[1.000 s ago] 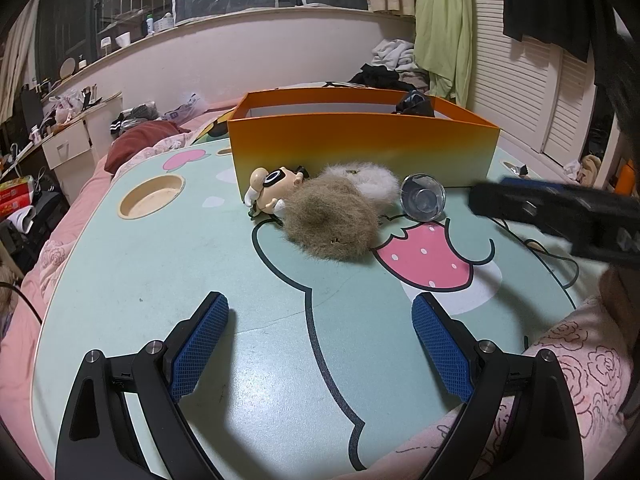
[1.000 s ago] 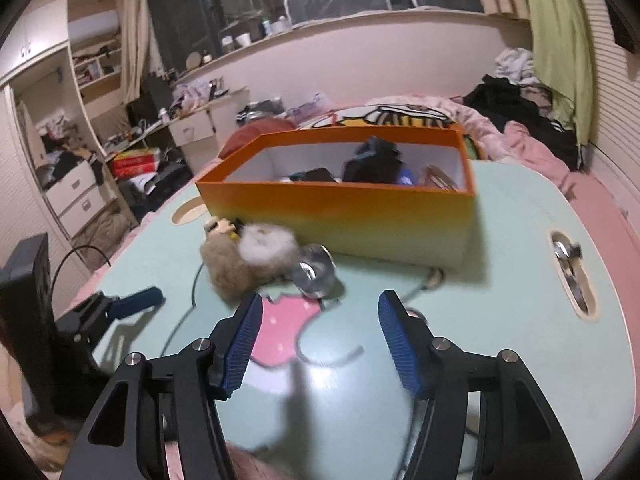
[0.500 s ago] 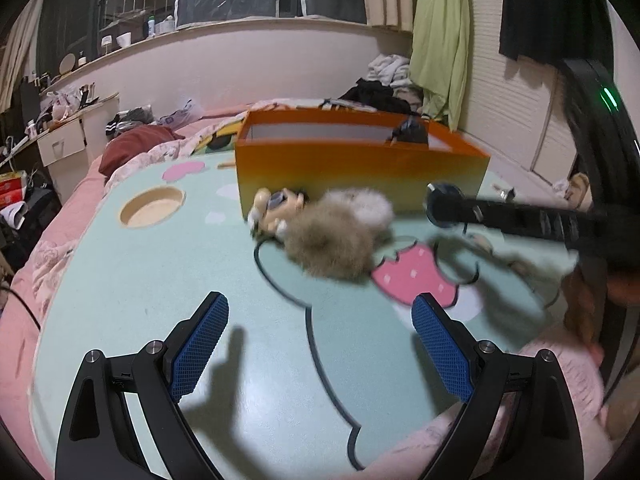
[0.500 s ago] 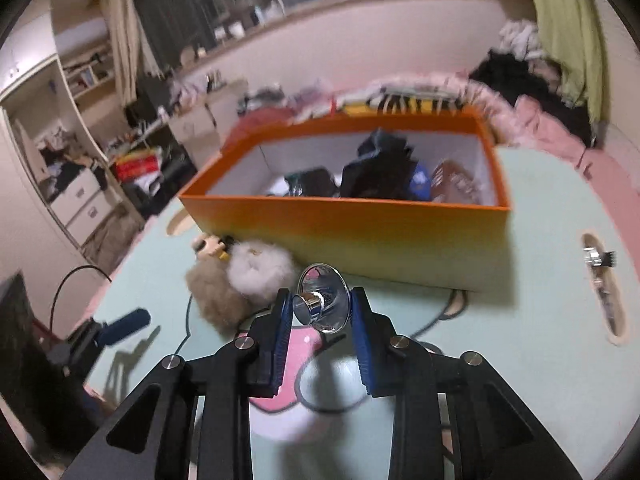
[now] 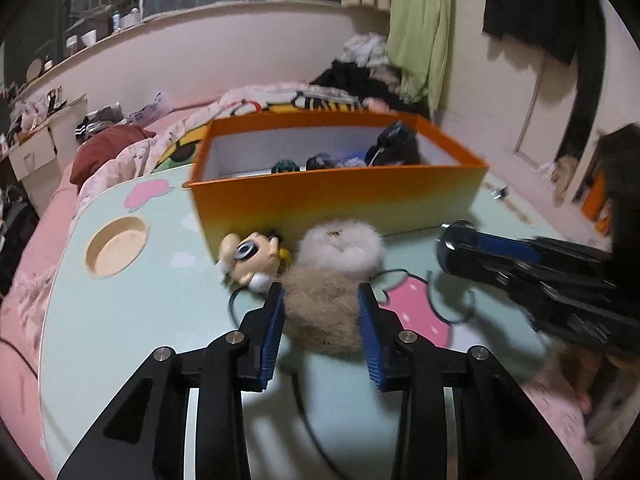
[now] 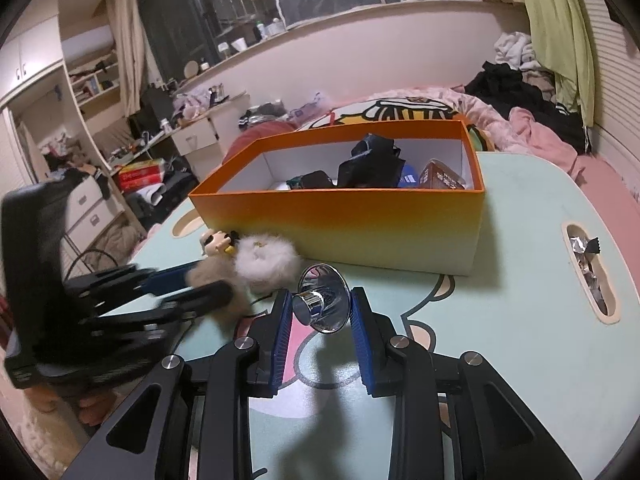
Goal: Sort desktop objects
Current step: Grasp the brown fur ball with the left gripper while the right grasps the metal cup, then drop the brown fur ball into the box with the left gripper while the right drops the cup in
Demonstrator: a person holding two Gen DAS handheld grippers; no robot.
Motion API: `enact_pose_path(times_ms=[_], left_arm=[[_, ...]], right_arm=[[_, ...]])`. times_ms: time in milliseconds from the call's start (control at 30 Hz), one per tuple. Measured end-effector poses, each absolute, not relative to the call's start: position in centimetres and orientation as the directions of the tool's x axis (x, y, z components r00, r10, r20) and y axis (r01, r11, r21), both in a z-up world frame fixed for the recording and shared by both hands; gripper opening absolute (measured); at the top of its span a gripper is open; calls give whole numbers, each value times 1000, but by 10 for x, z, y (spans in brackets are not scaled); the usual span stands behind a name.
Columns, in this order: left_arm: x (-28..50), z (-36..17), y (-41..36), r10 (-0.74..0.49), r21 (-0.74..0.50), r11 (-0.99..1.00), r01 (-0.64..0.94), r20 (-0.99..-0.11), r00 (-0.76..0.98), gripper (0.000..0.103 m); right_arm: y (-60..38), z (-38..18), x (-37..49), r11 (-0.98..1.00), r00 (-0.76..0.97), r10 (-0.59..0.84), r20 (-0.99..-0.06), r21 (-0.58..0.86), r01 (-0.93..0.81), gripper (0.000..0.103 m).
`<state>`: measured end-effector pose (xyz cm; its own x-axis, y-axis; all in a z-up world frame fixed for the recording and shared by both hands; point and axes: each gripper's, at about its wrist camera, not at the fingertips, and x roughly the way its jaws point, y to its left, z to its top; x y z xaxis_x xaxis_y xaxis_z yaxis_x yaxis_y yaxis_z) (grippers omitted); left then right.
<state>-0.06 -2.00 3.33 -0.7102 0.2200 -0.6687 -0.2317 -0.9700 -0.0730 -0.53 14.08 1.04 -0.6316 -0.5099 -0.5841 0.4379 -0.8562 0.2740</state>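
Left gripper (image 5: pixel 322 312): jaws closed in on the brown puff (image 5: pixel 320 312), blue pads (image 5: pixel 272 336) pressed into its fur on both sides, puff low over the surface (image 5: pixel 120 320). Right gripper (image 6: pixel 320 316): jaws narrowed onto a shiny metal cup (image 6: pixel 322 304), held on its side just above the surface, mouth facing far. Just beyond the brown puff, touching it, a white puff (image 5: pixel 340 244); left of that, a small doll (image 5: pixel 248 254) lying against the near wall of the orange box (image 5: pixel 340 200). Inside the box, dark crumpled things and a brown packet (image 6: pixel 440 178). On the far left, a round recess (image 5: pixel 116 252) in the surface; on the right, a slot holding foil wrappers (image 6: pixel 586 256).
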Motion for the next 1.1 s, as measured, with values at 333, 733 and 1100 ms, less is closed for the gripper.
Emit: enact_pose_path(times_ms=[333, 733, 1100], left_arm=[[28, 77, -24, 298, -102, -951, -291, -552, -779, 37], [-96, 92, -9, 185, -139, -982, -128, -570, -800, 69], [-60, 95, -28, 216, -206, -969, -134, -454, -865, 80]], right_arm=[[135, 48, -7, -856, -692, -514, -506, 244, 457, 28], [90, 55, -108, -955, -766, -226, -601, -19, 297, 64], [127, 66, -72, -957, -848, -289, -444, 137, 255, 73]])
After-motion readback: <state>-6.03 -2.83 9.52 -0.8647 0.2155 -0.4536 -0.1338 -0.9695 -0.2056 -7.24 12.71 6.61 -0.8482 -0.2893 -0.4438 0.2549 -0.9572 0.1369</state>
